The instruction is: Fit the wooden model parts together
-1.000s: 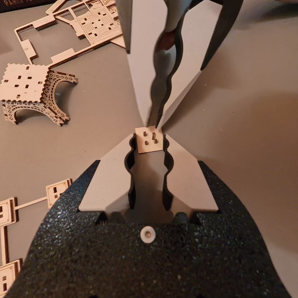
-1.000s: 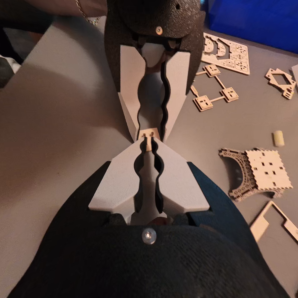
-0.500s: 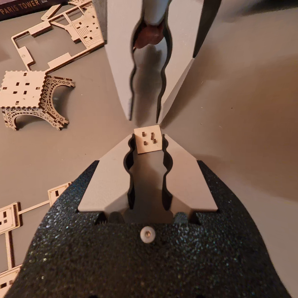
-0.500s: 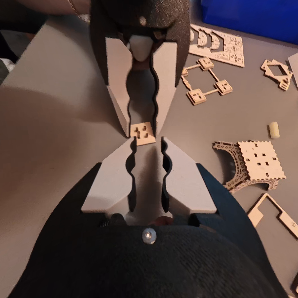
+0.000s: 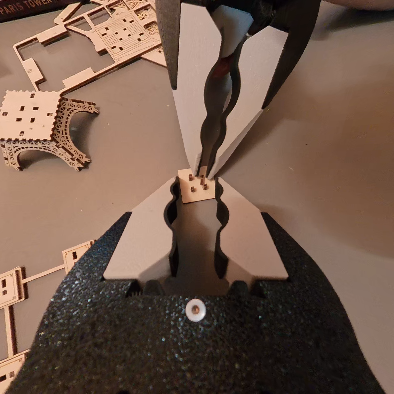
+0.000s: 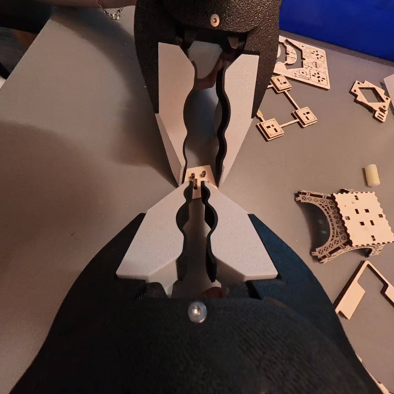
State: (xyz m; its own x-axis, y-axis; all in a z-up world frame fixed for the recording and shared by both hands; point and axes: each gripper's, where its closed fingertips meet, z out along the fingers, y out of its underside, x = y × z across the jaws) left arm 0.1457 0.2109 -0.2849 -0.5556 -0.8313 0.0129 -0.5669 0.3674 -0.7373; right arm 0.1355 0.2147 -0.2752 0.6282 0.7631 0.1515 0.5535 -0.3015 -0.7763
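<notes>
My left gripper (image 5: 196, 183) is shut on a small square wooden plate (image 5: 198, 194), gripping its two side edges just above the grey table. Several tiny pegs stand up from the plate. My right gripper (image 6: 195, 186) faces it tip to tip, its jaws almost closed around one peg (image 6: 194, 183) at the plate's edge. In the left wrist view the right gripper (image 5: 204, 170) comes down from the top. In the right wrist view the left gripper (image 6: 200, 179) holds the plate (image 6: 207, 173). The wooden tower base (image 5: 29, 115) stands apart.
The tower base (image 6: 362, 219) is right of my right gripper. Cut-out wooden sheets (image 5: 106, 36), linked square pieces (image 6: 287, 121), a diamond frame (image 6: 371, 100) and a pale cylinder (image 6: 371, 178) lie around. A blue box (image 6: 341, 21) stands behind. Only a small space, under 4 cm, lies between the two pairs of fingers.
Half a second ago the right gripper was open and drawn back from the plate. It has now closed again onto the plate's edge. The left gripper kept hold of the plate.
</notes>
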